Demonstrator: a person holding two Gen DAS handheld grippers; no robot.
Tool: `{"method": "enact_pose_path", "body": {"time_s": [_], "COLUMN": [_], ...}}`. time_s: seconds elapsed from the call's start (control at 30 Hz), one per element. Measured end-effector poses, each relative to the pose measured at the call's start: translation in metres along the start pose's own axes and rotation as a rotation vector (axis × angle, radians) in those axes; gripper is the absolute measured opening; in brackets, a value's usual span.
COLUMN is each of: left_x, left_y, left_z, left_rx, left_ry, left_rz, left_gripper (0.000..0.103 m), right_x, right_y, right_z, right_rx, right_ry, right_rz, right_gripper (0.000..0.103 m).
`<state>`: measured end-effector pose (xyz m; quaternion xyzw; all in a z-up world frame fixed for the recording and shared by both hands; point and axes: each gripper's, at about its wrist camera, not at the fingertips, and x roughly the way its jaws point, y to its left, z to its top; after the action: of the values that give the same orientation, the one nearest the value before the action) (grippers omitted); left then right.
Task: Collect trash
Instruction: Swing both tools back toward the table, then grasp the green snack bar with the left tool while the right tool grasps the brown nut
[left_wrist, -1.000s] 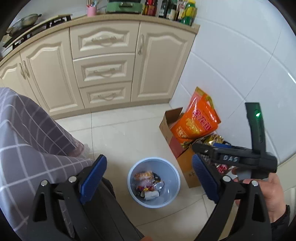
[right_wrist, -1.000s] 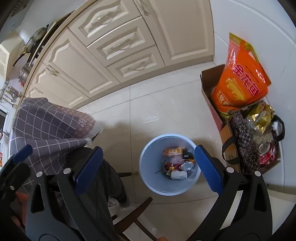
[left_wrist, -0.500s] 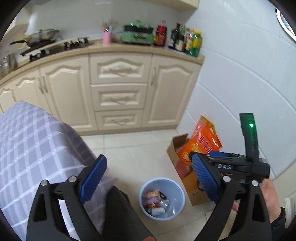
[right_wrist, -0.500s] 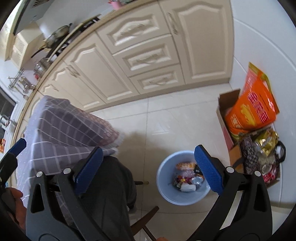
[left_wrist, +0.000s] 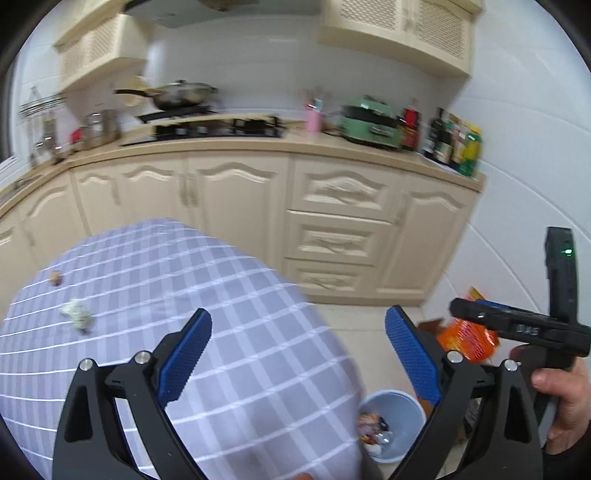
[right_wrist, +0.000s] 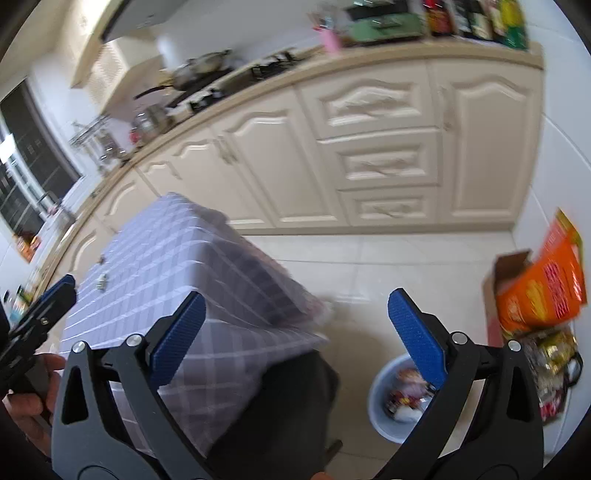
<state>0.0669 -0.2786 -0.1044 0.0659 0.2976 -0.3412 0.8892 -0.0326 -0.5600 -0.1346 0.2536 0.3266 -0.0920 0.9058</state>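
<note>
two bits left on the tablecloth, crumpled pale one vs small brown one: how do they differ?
The crumpled pale wrapper is larger, whitish-green and irregular; the small brown scrap is smaller, tan and compact. The wrapper lies nearer the left hand-held gripper, the scrap farther back. Both lie loose on the checked tablecloth, ungrasped.

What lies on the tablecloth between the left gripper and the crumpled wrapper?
Nothing: in the left wrist view, only bare checked tablecloth separates the left gripper from the crumpled wrapper.
</note>
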Motion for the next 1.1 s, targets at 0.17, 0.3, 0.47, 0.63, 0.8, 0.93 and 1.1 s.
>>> {"method": "enact_pose_path", "body": {"time_s": [0.17,0.3,0.47,0.63,0.8,0.93,1.1], "left_x": [-0.018,-0.029,-0.03,-0.007,0.042,0.082,0.086], "left_y": [0.057,0.109,0.177,0.23,0.254,0.261,0.267], "left_z": [0.006,0.007,-0.001,-0.009,-0.008,-0.01,-0.013], "left_rx": [-0.06,-0.122,-0.249,-0.347,-0.361,-0.363,-0.326], "left_ry": [-0.039,-0.062,-0.057,0.01,0.12,0.218,0.239], "left_rz": [0.108,0.225,0.354,0.427,0.458,0.418,0.368], "left_gripper": [0.093,0.093,0.093,0.093,0.093,0.073,0.017], "right_x": [0.018,0.039,0.067,0.096,0.125,0.146,0.166], "right_y": [0.056,0.11,0.165,0.205,0.227,0.234,0.252], "right_z": [0.016,0.026,0.035,0.039,0.046,0.053,0.055], "right_rx": [-0.083,-0.16,-0.24,-0.299,-0.316,-0.311,-0.34], "right_ry": [-0.002,-0.005,-0.001,0.014,0.041,0.066,0.102], "right_rz": [0.071,0.124,0.176,0.214,0.233,0.231,0.225], "right_gripper": [0.097,0.097,0.097,0.097,0.097,0.097,0.097]}}
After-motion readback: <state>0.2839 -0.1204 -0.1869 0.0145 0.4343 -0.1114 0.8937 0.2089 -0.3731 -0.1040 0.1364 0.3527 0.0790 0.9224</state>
